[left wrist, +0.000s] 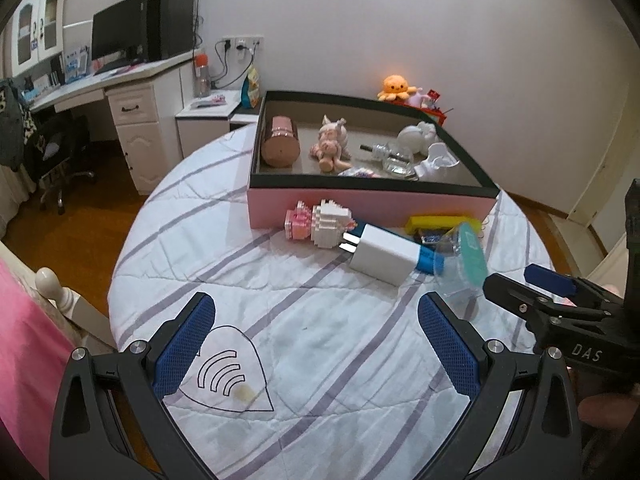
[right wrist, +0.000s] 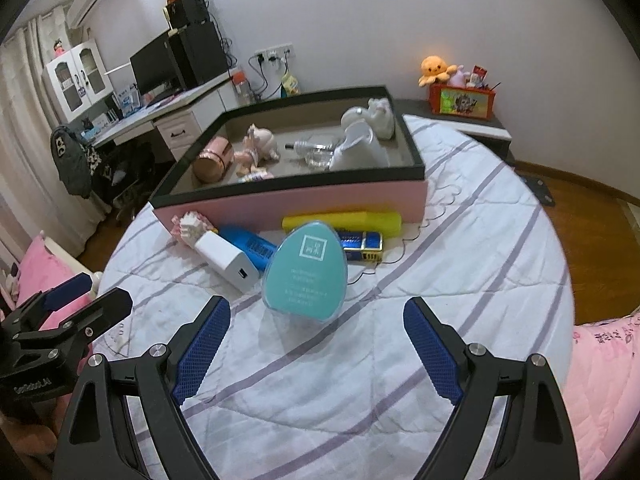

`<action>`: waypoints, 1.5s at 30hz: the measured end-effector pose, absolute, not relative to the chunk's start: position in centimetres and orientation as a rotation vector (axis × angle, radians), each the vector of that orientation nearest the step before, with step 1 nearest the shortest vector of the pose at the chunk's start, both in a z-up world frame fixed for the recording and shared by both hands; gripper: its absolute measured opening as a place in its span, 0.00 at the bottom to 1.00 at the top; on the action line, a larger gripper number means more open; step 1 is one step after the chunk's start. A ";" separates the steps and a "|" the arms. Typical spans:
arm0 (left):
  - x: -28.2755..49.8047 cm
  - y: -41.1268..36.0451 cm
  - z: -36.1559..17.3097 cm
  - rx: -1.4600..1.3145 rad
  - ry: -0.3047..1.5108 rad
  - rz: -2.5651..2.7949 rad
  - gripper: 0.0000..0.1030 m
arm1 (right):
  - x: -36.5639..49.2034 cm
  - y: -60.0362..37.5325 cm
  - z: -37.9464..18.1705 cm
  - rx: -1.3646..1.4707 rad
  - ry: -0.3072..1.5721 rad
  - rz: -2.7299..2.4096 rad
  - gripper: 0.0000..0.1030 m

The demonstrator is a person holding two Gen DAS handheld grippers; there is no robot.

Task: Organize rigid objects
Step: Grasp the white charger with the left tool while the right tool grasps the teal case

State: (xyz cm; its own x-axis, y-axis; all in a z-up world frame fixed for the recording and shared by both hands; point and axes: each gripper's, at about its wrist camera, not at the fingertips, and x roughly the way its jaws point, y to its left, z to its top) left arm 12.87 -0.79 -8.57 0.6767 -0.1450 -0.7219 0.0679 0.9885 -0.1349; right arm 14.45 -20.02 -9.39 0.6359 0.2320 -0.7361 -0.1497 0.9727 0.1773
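Observation:
A pink box (left wrist: 360,204) (right wrist: 280,204) with a dark rim sits on the striped bedspread and holds a copper tin (left wrist: 280,142), a doll (left wrist: 330,146), a glass bottle (left wrist: 394,158) and white pieces (right wrist: 360,146). In front of it lie a pink-white block figure (left wrist: 318,224), a white charger (left wrist: 382,256) (right wrist: 226,260), a blue item (right wrist: 248,246), a yellow bar (right wrist: 342,220), a shiny blue toy bus (right wrist: 360,244) and a teal egg-shaped case (right wrist: 306,276). My left gripper (left wrist: 316,308) is open over bare cloth. My right gripper (right wrist: 316,312) is open, just short of the teal case.
A heart-shaped print (left wrist: 230,372) marks the spread near my left fingers. A desk with a monitor (left wrist: 120,36) stands far left. An orange plush (right wrist: 436,68) and a red box (right wrist: 464,100) rest on a side table at the back right. Pink bedding (right wrist: 600,360) borders the spread.

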 end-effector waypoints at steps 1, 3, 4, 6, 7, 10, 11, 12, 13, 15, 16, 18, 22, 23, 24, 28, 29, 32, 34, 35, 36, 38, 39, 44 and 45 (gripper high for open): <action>13.0 -0.8 -8.8 -0.100 0.825 -0.119 1.00 | 14.8 -19.9 -9.7 0.102 0.862 0.222 0.87; 13.4 -0.7 -9.1 -0.102 0.836 -0.118 1.00 | 15.5 -19.5 -10.3 0.099 0.877 0.226 0.87; 13.6 -0.7 -9.3 -0.102 0.841 -0.117 1.00 | 15.9 -19.3 -10.7 0.096 0.885 0.228 0.87; 13.9 -0.7 -9.6 -0.101 0.849 -0.118 1.00 | 16.7 -19.0 -11.3 0.093 0.898 0.228 0.87; 14.1 -0.8 -9.8 -0.101 0.854 -0.118 1.00 | 17.0 -19.0 -11.6 0.094 0.902 0.226 0.87; 14.6 -0.9 -10.2 -0.100 0.865 -0.117 1.00 | 18.0 -19.2 -12.5 0.114 0.915 0.232 0.87; 14.7 -1.0 -10.3 -0.101 0.869 -0.118 1.00 | 18.1 -19.3 -12.7 0.125 0.913 0.242 0.87; 14.9 -1.1 -10.4 -0.101 0.872 -0.119 1.00 | 18.1 -19.5 -12.8 0.136 0.909 0.251 0.83; 15.1 -1.3 -10.5 -0.100 0.875 -0.121 1.00 | 18.2 -19.8 -13.0 0.139 0.909 0.261 0.66; 15.4 -1.6 -10.7 -0.099 0.880 -0.125 1.00 | 18.2 -20.0 -13.2 0.118 0.910 0.263 0.58; 15.5 -1.9 -10.8 -0.098 0.882 -0.129 1.00 | 18.1 -20.0 -13.1 0.108 0.910 0.275 0.58; 15.8 -2.3 -11.0 -0.097 0.886 -0.137 1.00 | 18.1 -20.3 -13.0 0.110 0.906 0.274 0.58; 16.6 -3.7 -11.2 -0.087 0.888 -0.165 1.00 | 17.9 -21.3 -12.6 0.115 0.894 0.269 0.58; 16.7 -4.0 -11.3 -0.085 0.887 -0.171 1.00 | 17.9 -21.5 -12.6 0.113 0.894 0.267 0.58; 17.0 -4.4 -11.3 -0.084 0.887 -0.177 1.00 | 18.0 -21.7 -12.6 0.113 0.895 0.267 0.58; 18.2 -5.6 -11.9 -0.084 0.887 -0.173 1.00 | 18.1 -22.6 -12.7 0.128 0.897 0.262 0.58; 18.6 -5.8 -12.0 -0.084 0.889 -0.167 1.00 | 18.1 -22.7 -12.7 0.130 0.897 0.262 0.58; 19.8 -6.1 -12.7 -0.095 0.893 -0.157 0.97 | 18.3 -23.0 -12.7 0.134 0.897 0.260 0.58; 20.2 -5.9 -13.2 -0.119 0.909 -0.173 0.71 | 18.3 -23.1 -12.7 0.136 0.898 0.266 0.58; 20.3 -5.8 -13.3 -0.127 0.914 -0.185 0.69 | 18.3 -23.1 -12.7 0.135 0.898 0.267 0.58; 20.2 -5.7 -13.3 -0.128 0.908 -0.192 0.66 | 18.3 -23.1 -12.7 0.133 0.898 0.268 0.58; 20.1 -5.7 -13.2 -0.129 0.907 -0.223 0.56 | 18.3 -23.1 -12.7 0.133 0.899 0.272 0.58; 19.9 -5.6 -13.2 -0.127 0.905 -0.229 0.56 | 18.4 -23.0 -12.7 0.133 0.900 0.274 0.58; 19.2 -5.0 -12.9 -0.129 0.896 -0.250 0.55 | 18.3 -22.5 -12.6 0.130 0.898 0.290 0.58; 19.0 -4.8 -12.9 -0.128 0.895 -0.250 0.55 | 18.2 -22.4 -12.5 0.129 0.897 0.293 0.58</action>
